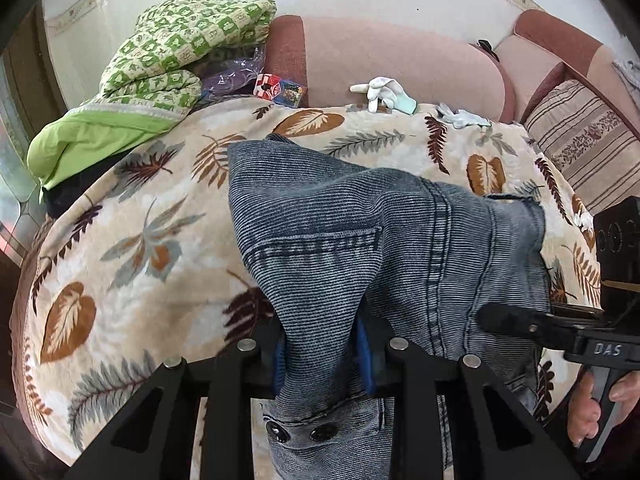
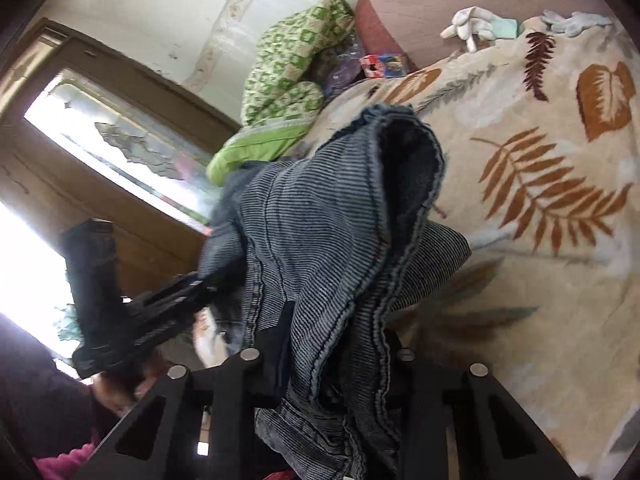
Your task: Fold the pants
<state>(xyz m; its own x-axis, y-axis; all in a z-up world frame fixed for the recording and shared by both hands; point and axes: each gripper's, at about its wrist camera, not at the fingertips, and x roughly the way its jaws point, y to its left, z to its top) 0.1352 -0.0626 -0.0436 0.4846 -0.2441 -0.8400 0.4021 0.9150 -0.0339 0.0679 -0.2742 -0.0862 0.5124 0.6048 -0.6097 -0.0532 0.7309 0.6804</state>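
The pants are blue-grey ribbed denim with two dark buttons at the waist. They hang bunched over the leaf-patterned blanket. My left gripper is shut on a fold of the pants near the waistband. My right gripper is shut on another bunch of the pants and holds it above the blanket. The right gripper also shows in the left wrist view, clamped on the pants' right side. The left gripper shows in the right wrist view, gripping the fabric at the left.
A green patterned quilt is piled at the back left. White gloves lie at the blanket's far edge against the pink sofa back. A striped cushion is at the right. A wooden door stands beyond the bed.
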